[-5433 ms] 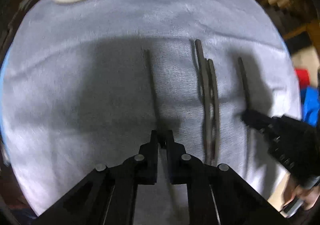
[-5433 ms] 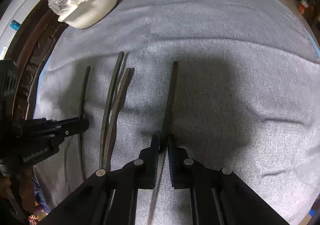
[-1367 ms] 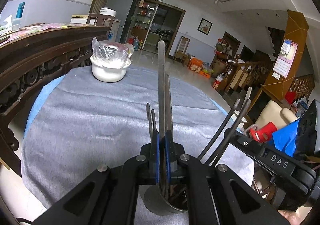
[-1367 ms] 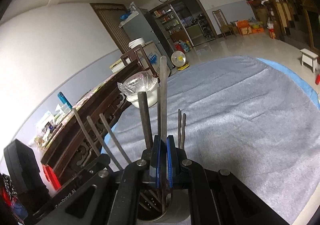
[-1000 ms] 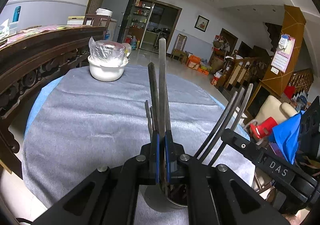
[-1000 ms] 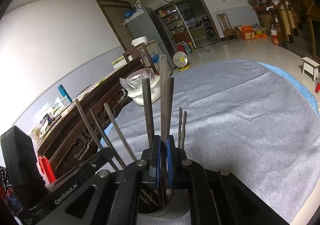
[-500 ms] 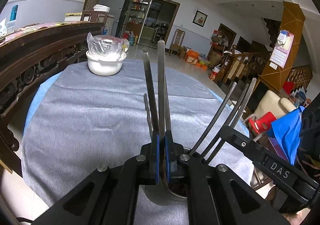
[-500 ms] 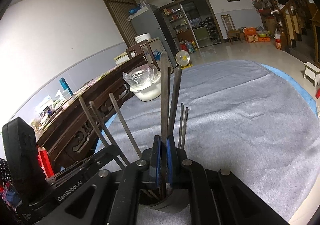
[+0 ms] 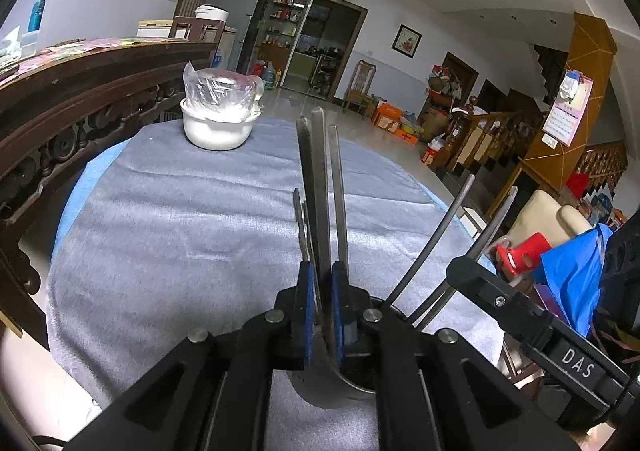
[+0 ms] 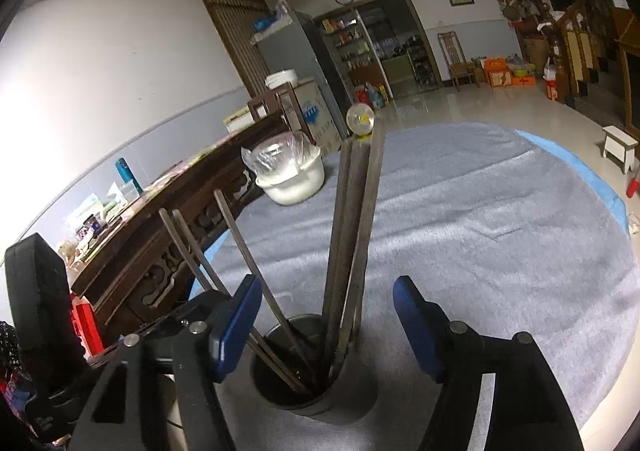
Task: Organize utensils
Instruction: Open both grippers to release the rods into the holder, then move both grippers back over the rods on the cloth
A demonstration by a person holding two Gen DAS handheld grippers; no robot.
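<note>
On the bench (image 10: 500, 219), utensils stand in a metal cup (image 10: 316, 391) near the front edge.
White bowl (image 10: 292, 181) at eleven o'clock, well clear. Right hand-held gripper (image 10: 322, 323), jaws just opening, straddles the chopsticks (image 10: 352, 235) untouched; left hand-held gripper (image 9: 320, 307) clamps one chopstick (image 9: 320, 187).

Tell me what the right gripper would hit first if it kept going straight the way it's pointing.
Probably the upright chopsticks in the metal cup, which stand between the open right gripper fingers; depth is hard to judge.
</note>
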